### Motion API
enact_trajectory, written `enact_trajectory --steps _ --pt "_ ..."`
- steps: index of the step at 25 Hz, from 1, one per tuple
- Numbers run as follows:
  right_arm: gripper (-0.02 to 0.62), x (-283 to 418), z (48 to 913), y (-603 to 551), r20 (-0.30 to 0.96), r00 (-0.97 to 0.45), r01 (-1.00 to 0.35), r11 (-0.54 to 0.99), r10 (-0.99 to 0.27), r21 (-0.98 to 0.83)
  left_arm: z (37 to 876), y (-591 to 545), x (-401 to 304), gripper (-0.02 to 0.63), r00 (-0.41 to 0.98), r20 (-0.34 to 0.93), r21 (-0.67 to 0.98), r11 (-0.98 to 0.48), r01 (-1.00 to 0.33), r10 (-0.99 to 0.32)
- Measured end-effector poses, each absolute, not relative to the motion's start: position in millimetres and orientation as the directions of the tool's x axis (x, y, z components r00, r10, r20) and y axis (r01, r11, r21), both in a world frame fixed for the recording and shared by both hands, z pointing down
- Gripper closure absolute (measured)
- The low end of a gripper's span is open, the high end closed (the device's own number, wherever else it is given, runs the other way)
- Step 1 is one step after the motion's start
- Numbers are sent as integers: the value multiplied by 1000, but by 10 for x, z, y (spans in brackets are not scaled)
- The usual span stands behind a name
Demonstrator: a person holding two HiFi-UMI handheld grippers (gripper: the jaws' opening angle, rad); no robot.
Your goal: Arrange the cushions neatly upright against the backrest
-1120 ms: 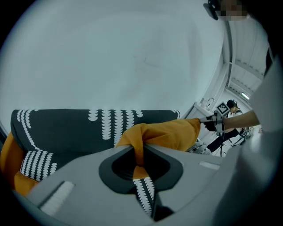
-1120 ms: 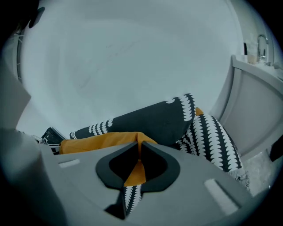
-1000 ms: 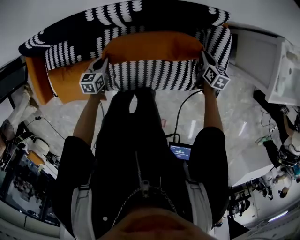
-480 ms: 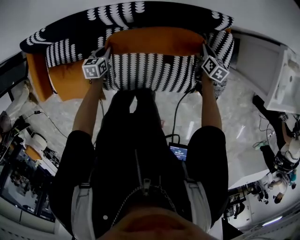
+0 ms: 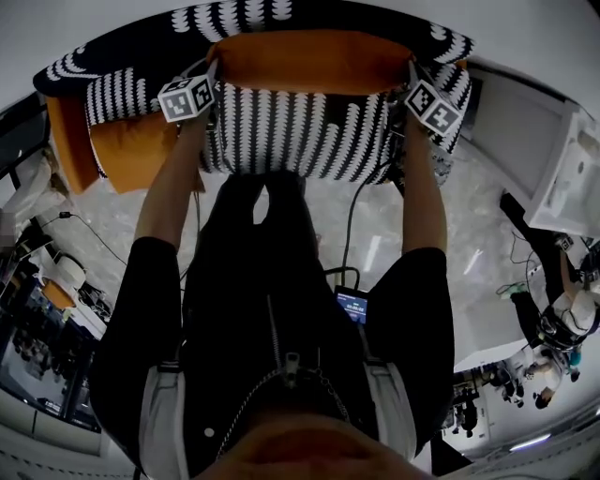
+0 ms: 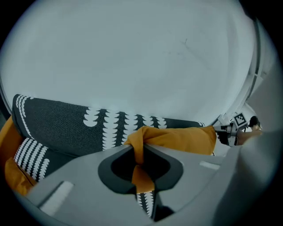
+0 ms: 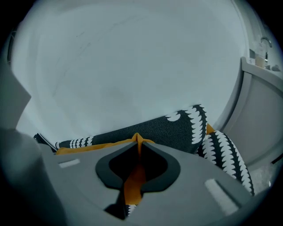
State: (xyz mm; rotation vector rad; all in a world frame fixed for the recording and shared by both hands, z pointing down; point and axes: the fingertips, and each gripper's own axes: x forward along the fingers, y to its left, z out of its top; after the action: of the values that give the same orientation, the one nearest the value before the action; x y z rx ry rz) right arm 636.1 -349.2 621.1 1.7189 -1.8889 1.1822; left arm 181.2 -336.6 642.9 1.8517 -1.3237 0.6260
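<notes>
I hold one large cushion (image 5: 300,131) by its two upper corners; it has an orange top edge and a black-and-white patterned face. My left gripper (image 5: 214,73) is shut on its left corner, the orange cloth pinched between the jaws (image 6: 138,154). My right gripper (image 5: 410,73) is shut on the right corner, with orange fabric squeezed in the jaws (image 7: 136,152). The cushion hangs upright in front of the sofa's dark patterned backrest (image 5: 281,19), which also shows behind it (image 6: 66,128) (image 7: 172,126). In the left gripper view, the right gripper's marker cube (image 6: 239,119) shows at the cushion's far end.
Another orange cushion (image 5: 127,155) and a patterned one (image 5: 117,94) lie at the sofa's left end. A patterned cushion (image 7: 225,154) sits at the right end. A white cabinet (image 5: 562,159) stands to the right. Cables (image 5: 352,225) and a small lit screen (image 5: 352,303) are at my feet.
Both grippers have carried the cushion away from me toward the backrest, upward in the head view. Its orange top now lies against the backrest's upper edge.
</notes>
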Motion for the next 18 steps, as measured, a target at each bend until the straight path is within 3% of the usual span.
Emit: enact_trajectory --steps 10,14,16,18 --pt "561 6389 6299 -3770 690 -234 -926 -60 -684 -374 6520 -3715 1855 568 390 746 305 -243 -921 -540" --pt "491 6545 6137 -3695 607 -206 -927 -45 -768 -372 6456 -3537 1920 561 399 714 288 -278 -916 -575" --pt "462 6650 5984 -3627 562 -171 -933 -51 -809 -357 6390 -3438 1939 533 392 683 290 -265 -920 -616" --pt "462 6691 5843 -3538 536 -155 -935 -52 -830 -351 6285 -3357 1888 411 377 649 301 -232 -925 -661"
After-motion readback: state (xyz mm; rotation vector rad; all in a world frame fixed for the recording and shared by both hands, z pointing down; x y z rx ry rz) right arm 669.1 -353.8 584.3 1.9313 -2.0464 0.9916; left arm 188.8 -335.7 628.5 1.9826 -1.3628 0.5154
